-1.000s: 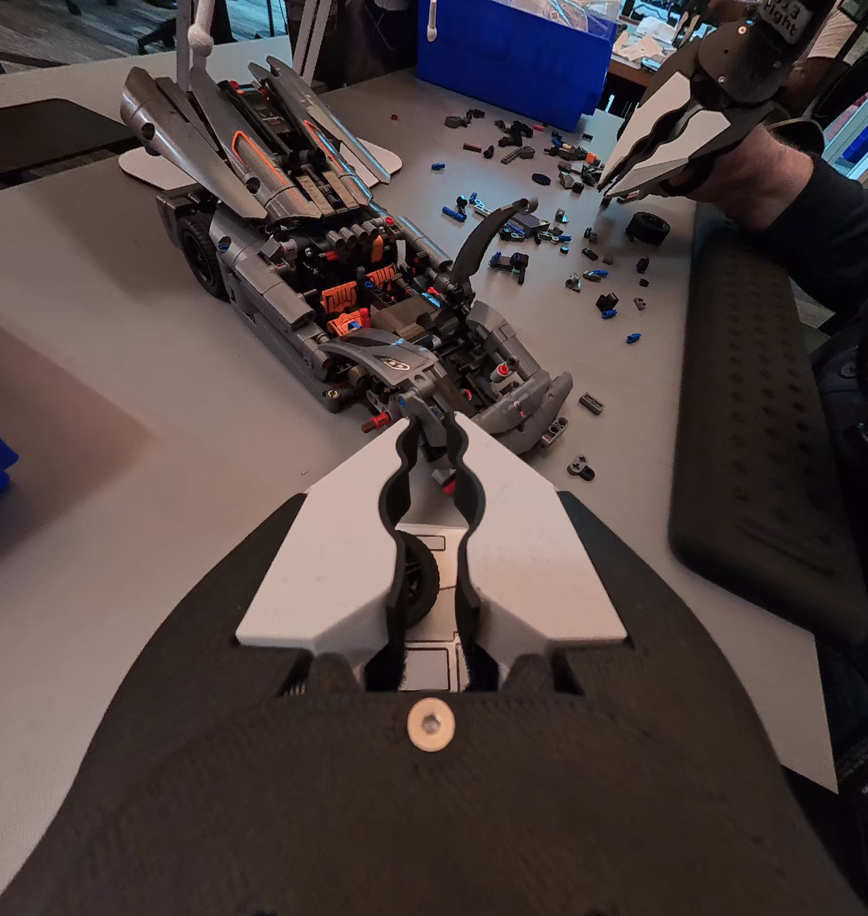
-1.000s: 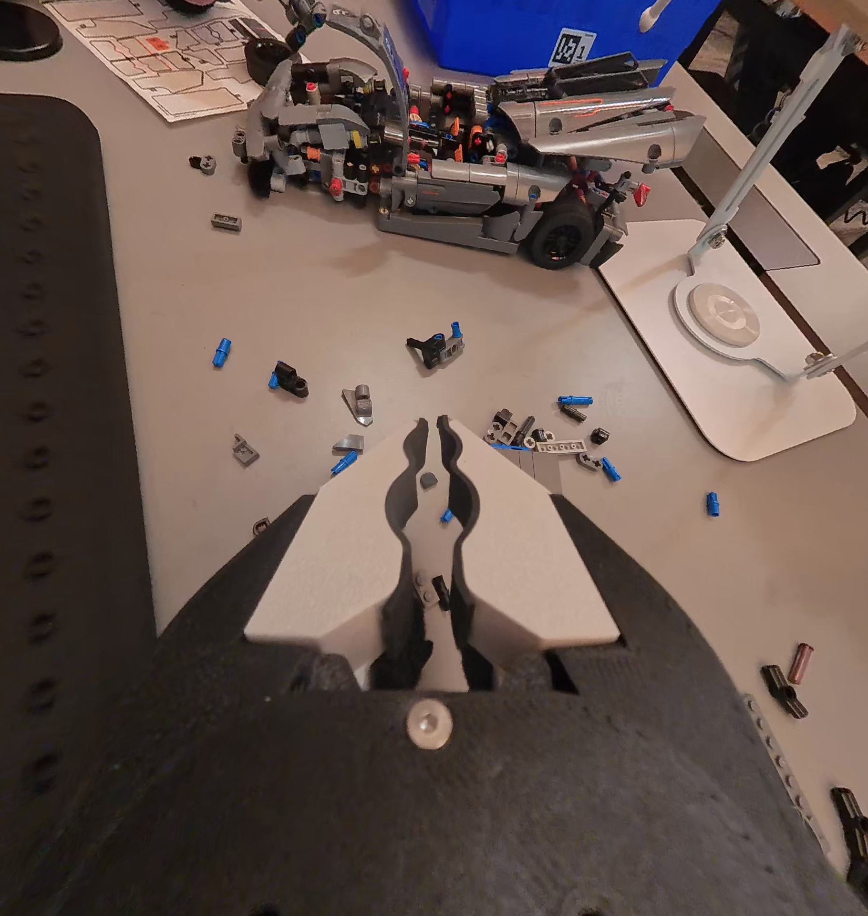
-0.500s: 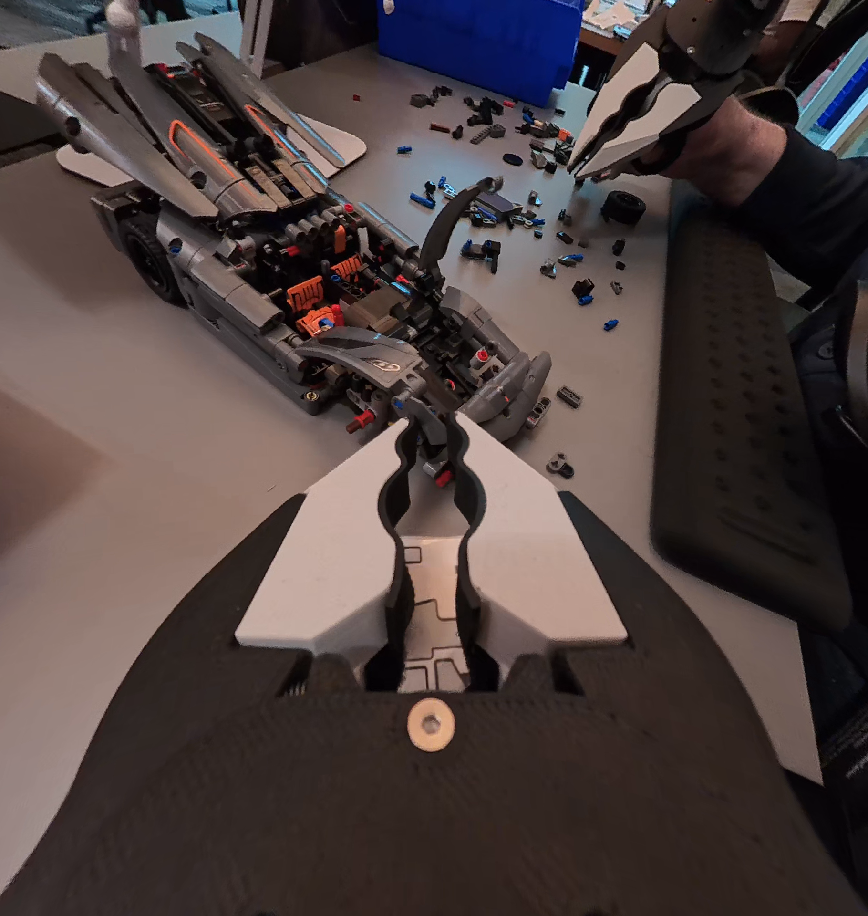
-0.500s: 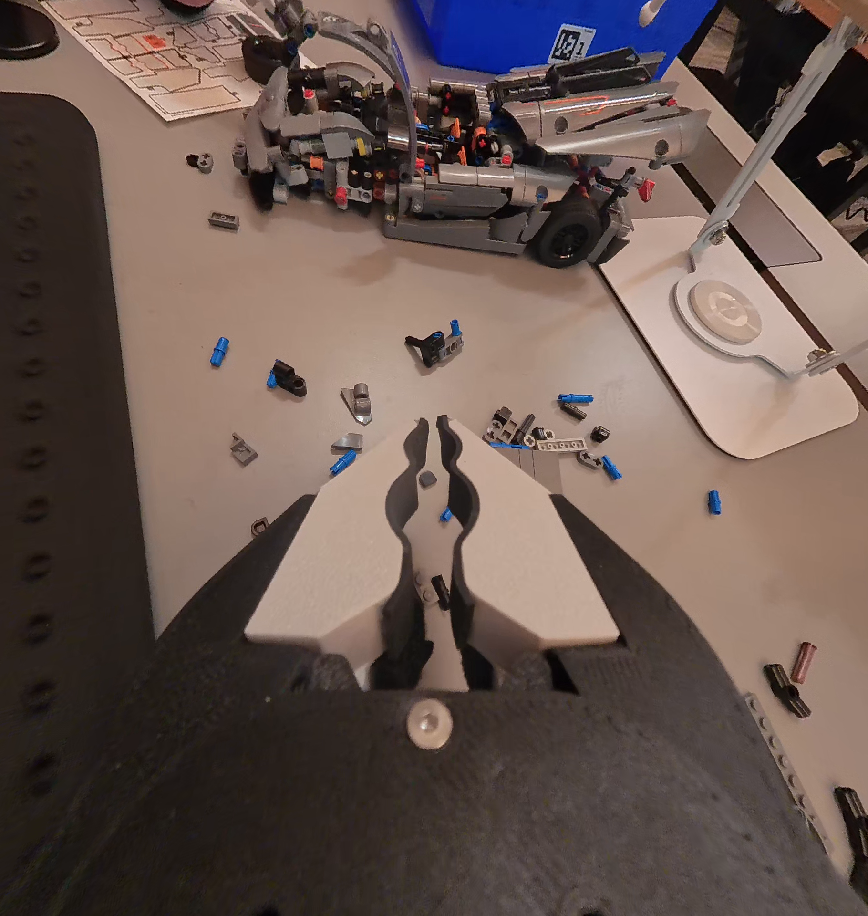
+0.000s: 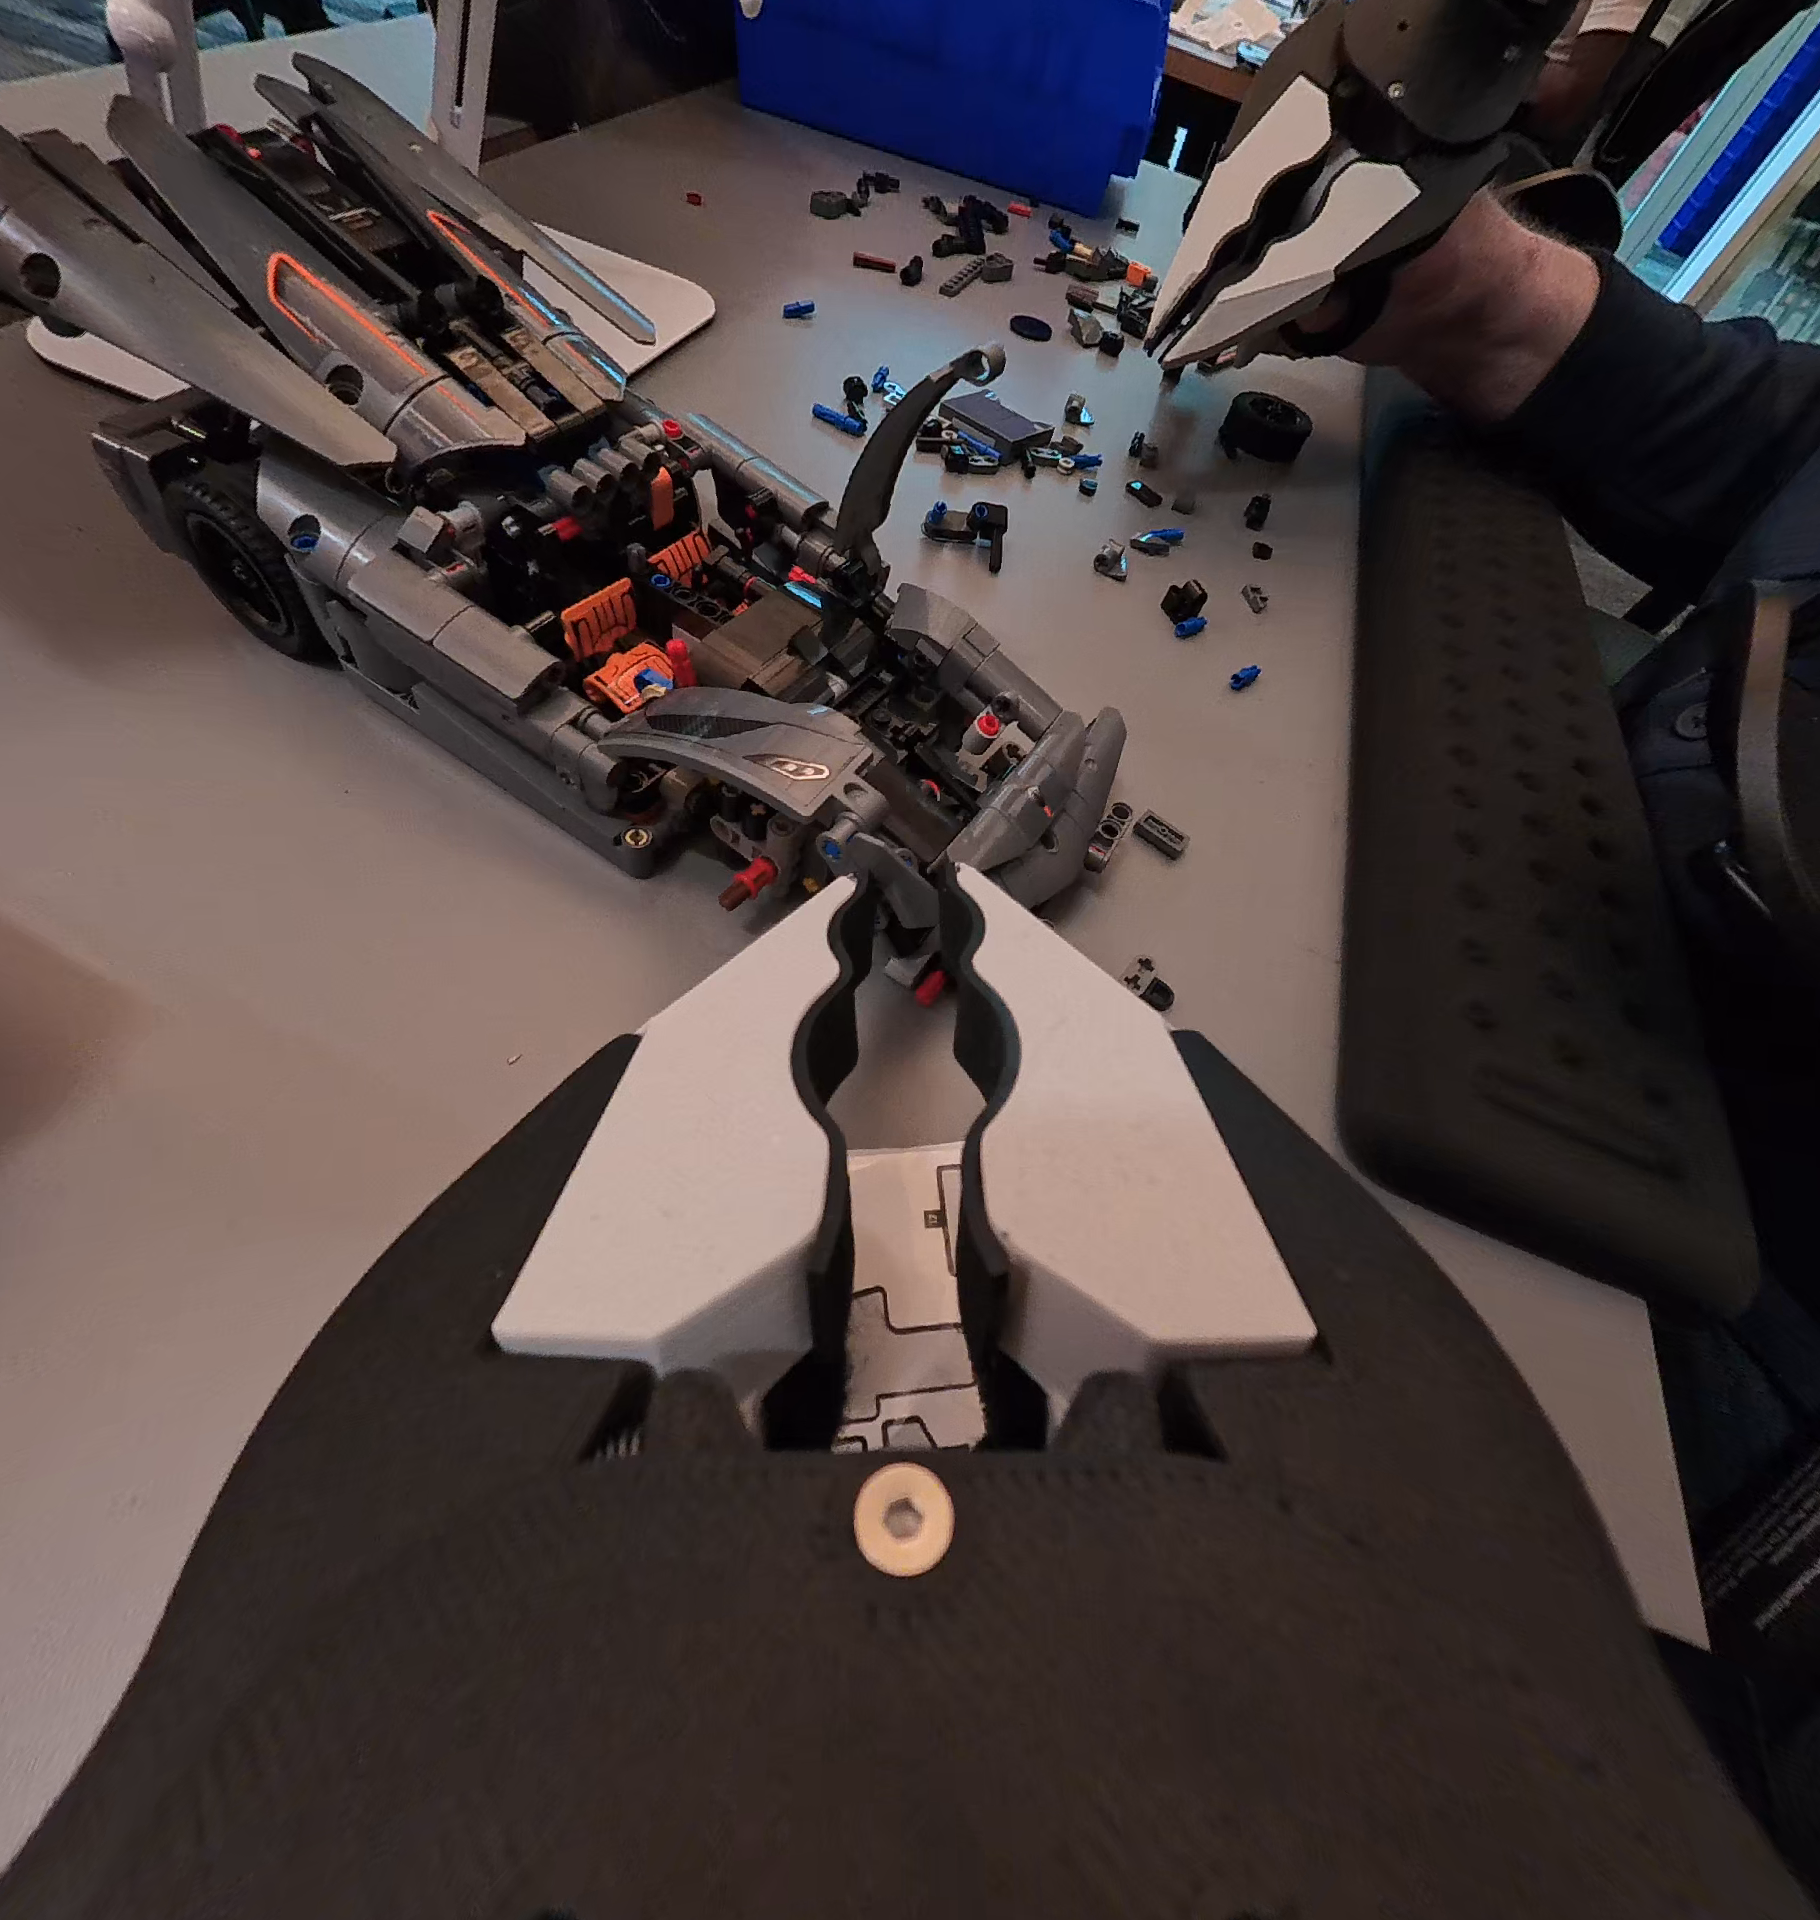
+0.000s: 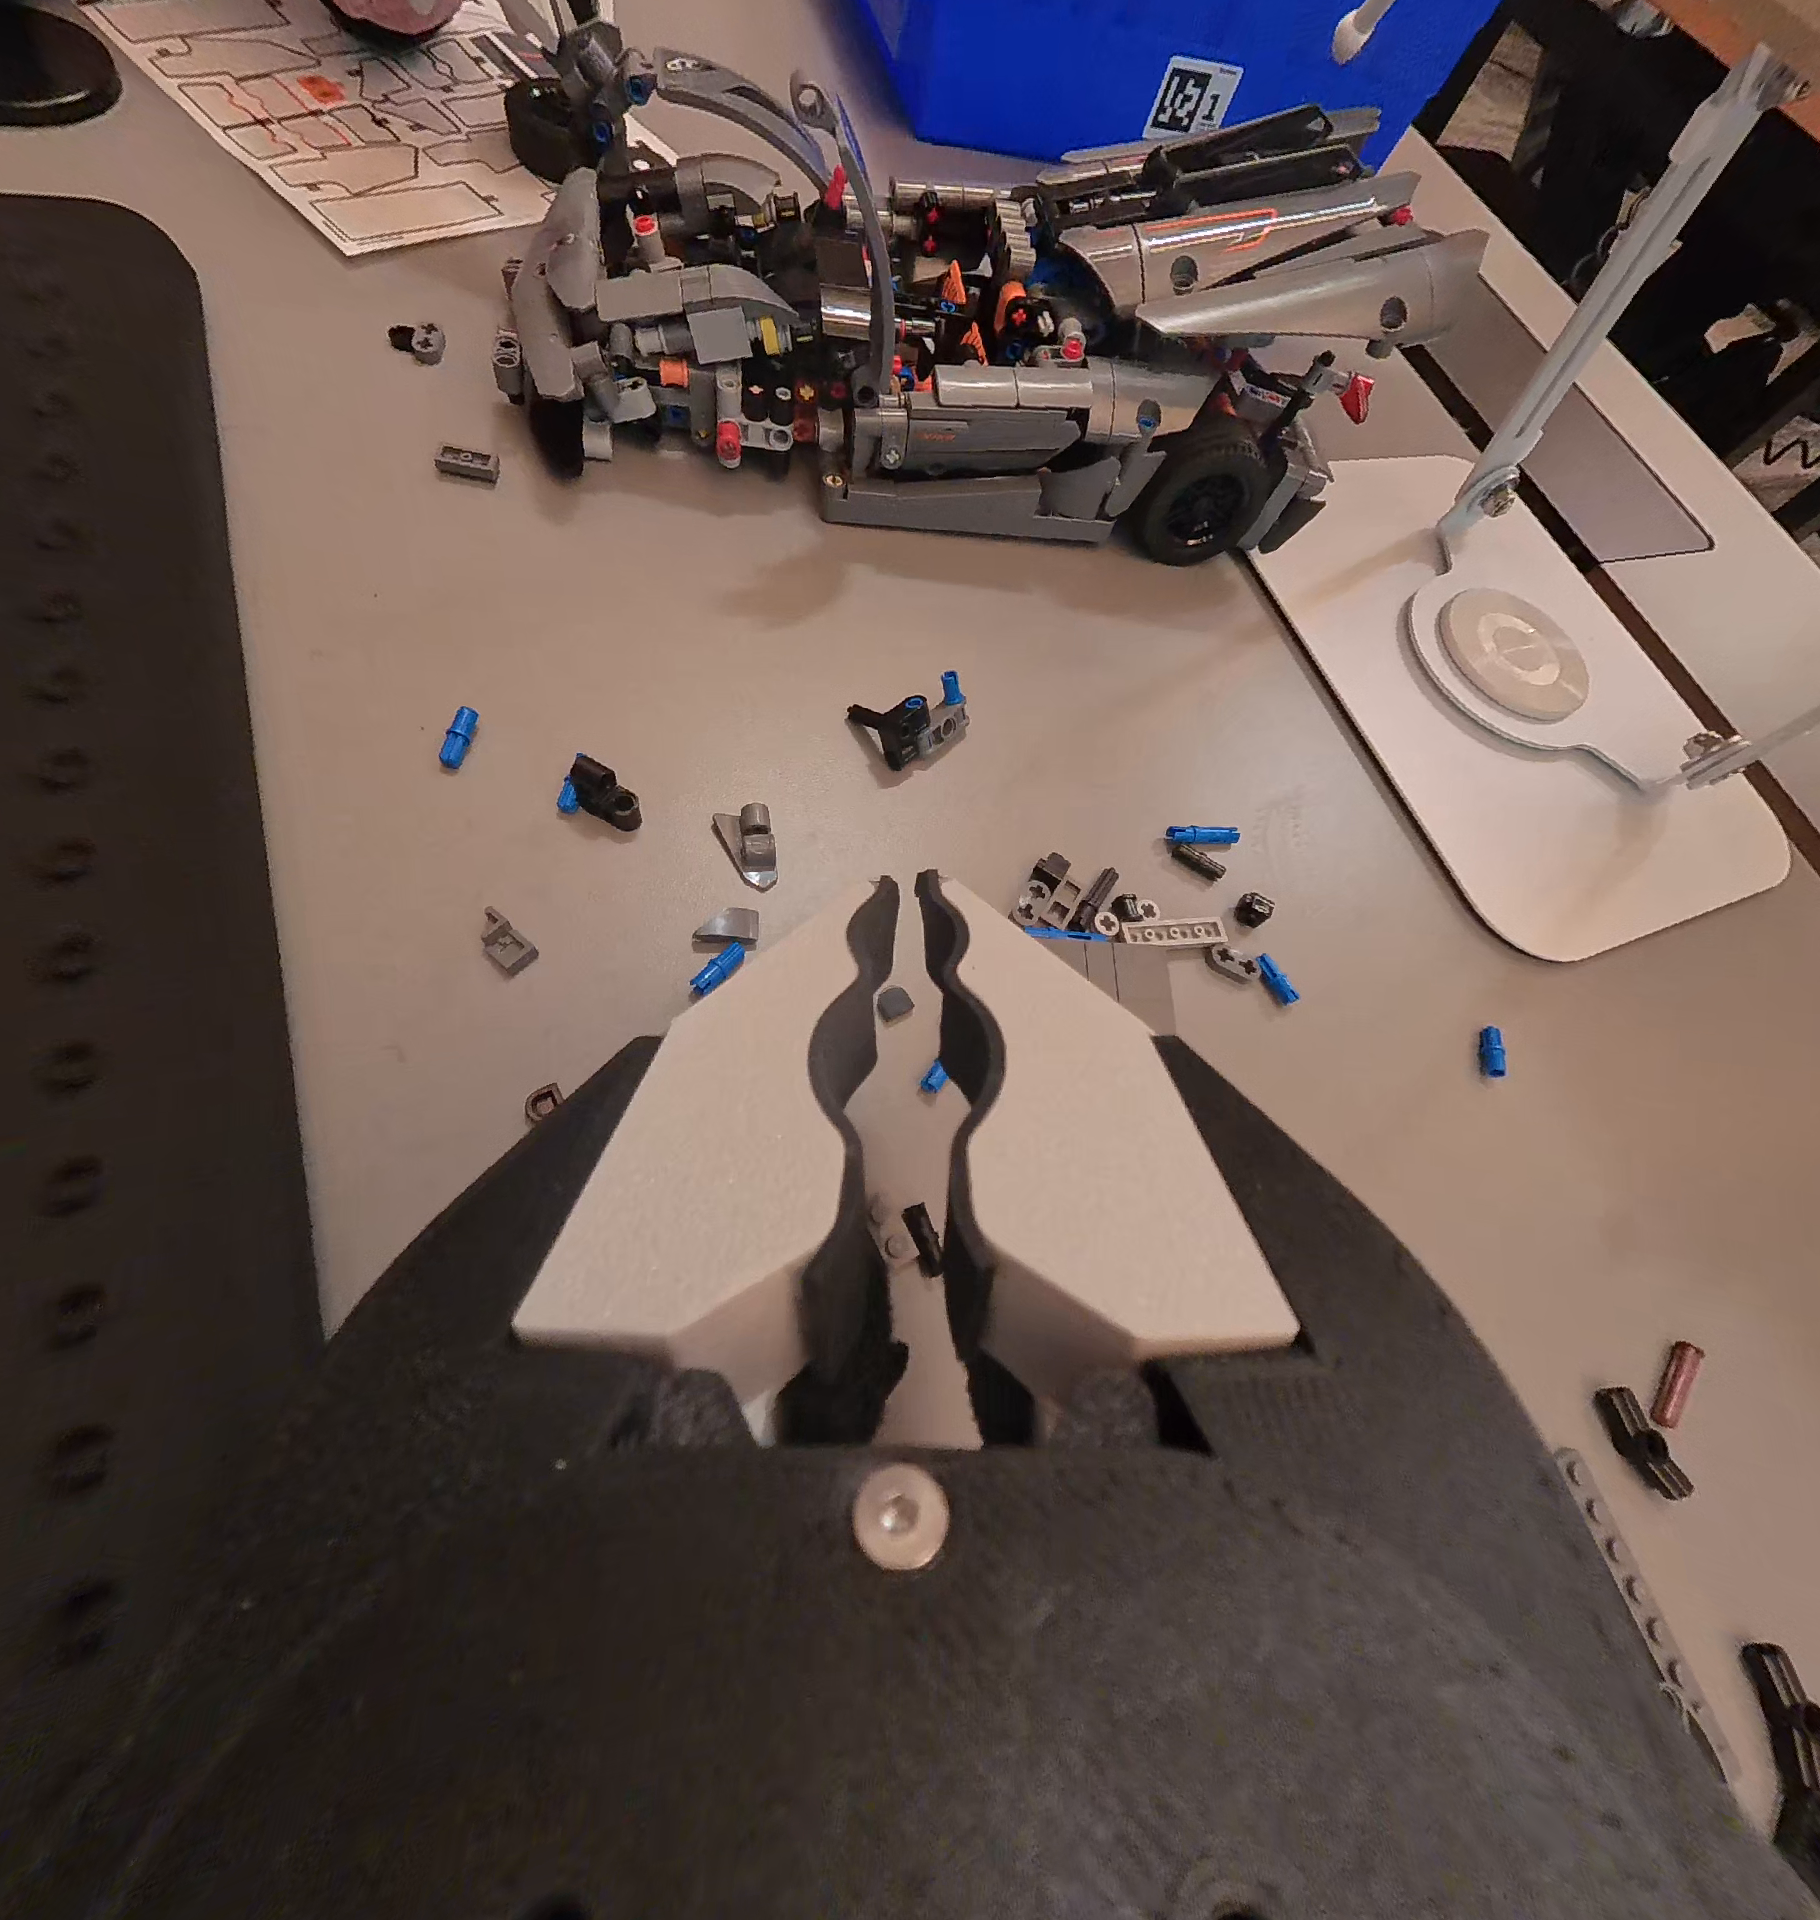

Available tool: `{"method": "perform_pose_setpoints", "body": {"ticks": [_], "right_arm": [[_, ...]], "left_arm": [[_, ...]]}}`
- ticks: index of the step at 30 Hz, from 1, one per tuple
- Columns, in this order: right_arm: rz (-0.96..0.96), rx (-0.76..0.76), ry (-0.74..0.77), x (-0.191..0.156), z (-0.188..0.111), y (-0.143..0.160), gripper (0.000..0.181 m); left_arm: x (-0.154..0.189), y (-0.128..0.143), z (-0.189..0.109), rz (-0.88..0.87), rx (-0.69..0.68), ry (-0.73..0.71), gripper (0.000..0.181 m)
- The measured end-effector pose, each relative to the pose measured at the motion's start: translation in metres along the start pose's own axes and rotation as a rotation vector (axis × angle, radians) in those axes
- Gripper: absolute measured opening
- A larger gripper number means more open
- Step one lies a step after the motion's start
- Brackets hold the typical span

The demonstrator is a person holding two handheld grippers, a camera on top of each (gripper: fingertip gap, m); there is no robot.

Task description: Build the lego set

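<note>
Left tongs (image 5: pixel 901 899) grip the nose of the half-built lego car (image 5: pixel 594 582) mid-desk (image 5: pixel 262 935). Right tongs (image 6: pixel 906 883), nearly closed and empty, hover over loose pieces (image 6: pixel 1124 914); a twist could snap panels off

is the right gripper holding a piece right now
No, the right gripper has nothing between its nearly closed tips, and the loose pieces lie on the table below it.

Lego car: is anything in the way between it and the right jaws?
Just one thing: a small black-and-blue piece lies on the table between the right gripper and the Lego car. It's low and loose, so the gripper could probably pass over it.
</note>
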State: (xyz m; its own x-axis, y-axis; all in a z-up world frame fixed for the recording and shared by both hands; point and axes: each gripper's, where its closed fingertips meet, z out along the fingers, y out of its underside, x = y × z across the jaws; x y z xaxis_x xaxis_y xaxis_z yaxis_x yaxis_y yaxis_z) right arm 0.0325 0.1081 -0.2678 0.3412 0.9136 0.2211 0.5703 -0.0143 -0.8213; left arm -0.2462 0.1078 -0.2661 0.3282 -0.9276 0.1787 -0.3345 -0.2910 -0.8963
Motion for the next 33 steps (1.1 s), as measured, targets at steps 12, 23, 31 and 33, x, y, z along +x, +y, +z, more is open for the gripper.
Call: {"method": "perform_pose_setpoints", "body": {"ticks": [12,23,31,33], "right_arm": [[-0.012,-0.008,0.008,0.0002,-0.0005,0.0011,0.002],[-0.02,-0.011,0.011,-0.0002,-0.0006,0.0015,0.002],[-0.022,-0.017,0.008,-0.0005,0.0007,0.0024,0.002],[-0.024,-0.018,0.008,-0.0008,0.0008,0.0026,0.002]], "left_arm": [[-0.0027,-0.0004,-0.0023,-0.009,0.015,-0.007,0.009],[-0.0056,-0.0008,-0.0064,-0.042,0.039,0.0,0.006],[-0.0061,-0.0013,-0.0081,-0.054,0.051,0.011,0.003],[-0.006,-0.0018,-0.0083,-0.059,0.056,0.015,0.003]]}}
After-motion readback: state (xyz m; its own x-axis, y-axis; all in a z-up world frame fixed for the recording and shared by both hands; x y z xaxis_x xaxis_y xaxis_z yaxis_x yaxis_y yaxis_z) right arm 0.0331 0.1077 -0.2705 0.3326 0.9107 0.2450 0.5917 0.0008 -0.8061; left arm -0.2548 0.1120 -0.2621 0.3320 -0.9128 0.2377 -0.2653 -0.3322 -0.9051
